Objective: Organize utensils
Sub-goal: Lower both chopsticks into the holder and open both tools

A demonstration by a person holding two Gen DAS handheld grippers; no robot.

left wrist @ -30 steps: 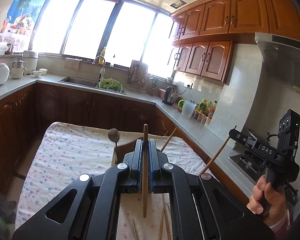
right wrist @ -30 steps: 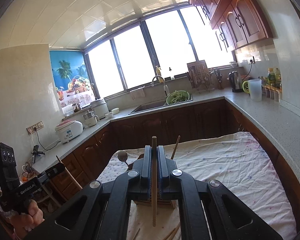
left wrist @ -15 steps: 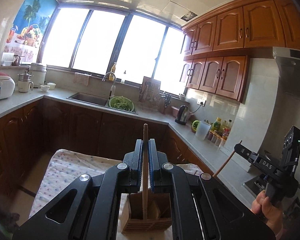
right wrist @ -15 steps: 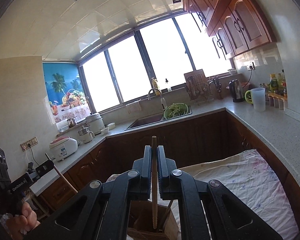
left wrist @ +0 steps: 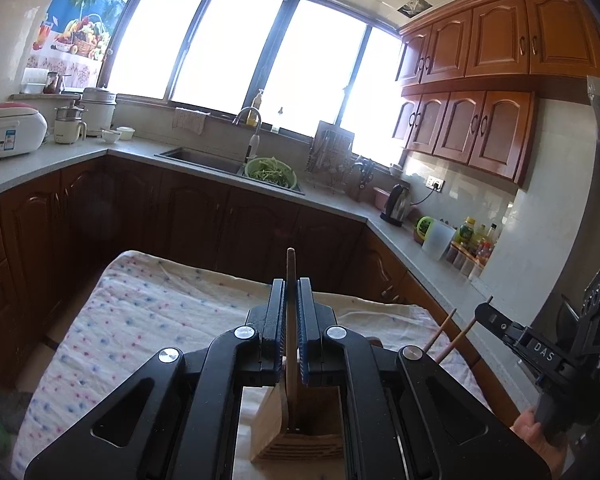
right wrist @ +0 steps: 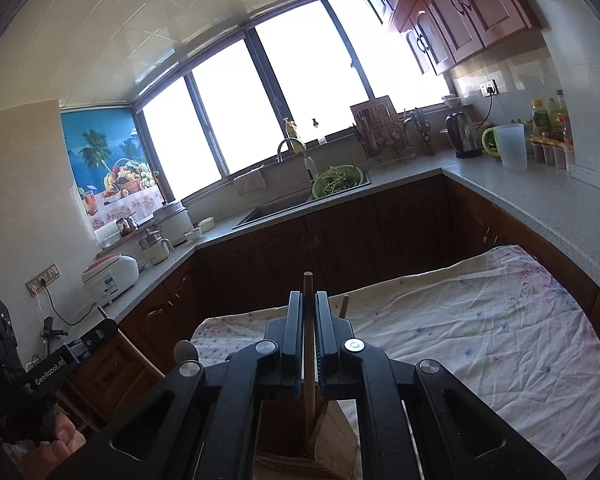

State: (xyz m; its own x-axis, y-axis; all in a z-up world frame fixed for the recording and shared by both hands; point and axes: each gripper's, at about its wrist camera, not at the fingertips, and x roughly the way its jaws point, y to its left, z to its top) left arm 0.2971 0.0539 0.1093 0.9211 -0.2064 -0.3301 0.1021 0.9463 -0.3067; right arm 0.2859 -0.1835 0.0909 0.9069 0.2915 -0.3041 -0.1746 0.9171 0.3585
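The left claw (left wrist: pixel 291 312) points forward and slightly down, its two jaws nearly together and clamped on a thin wooden stick that stands upright between them. The right claw (right wrist: pixel 309 320) is posed the same way, jaws pressed on another upright stick. A bare hand (right wrist: pixel 58 436) grips the left device's handle; another hand (left wrist: pixel 534 436) grips the right one.

The left gripper (left wrist: pixel 291 328) is matt black plastic with bright metal screws; its pads (left wrist: pixel 303 332) are ribbed blue rubber. It clamps a smooth pale wooden chopstick (left wrist: pixel 290 280) above a slatted, unvarnished wooden holder (left wrist: pixel 268 420) at lower centre. The right gripper (right wrist: pixel 308 332) looks alike. The tablecloth (right wrist: pixel 480 320) is creased, dotted cotton. Upper right, the cabinets (left wrist: pixel 496 48) are glossy varnished wood; the worktop (right wrist: pixel 540 196) is speckled stone.
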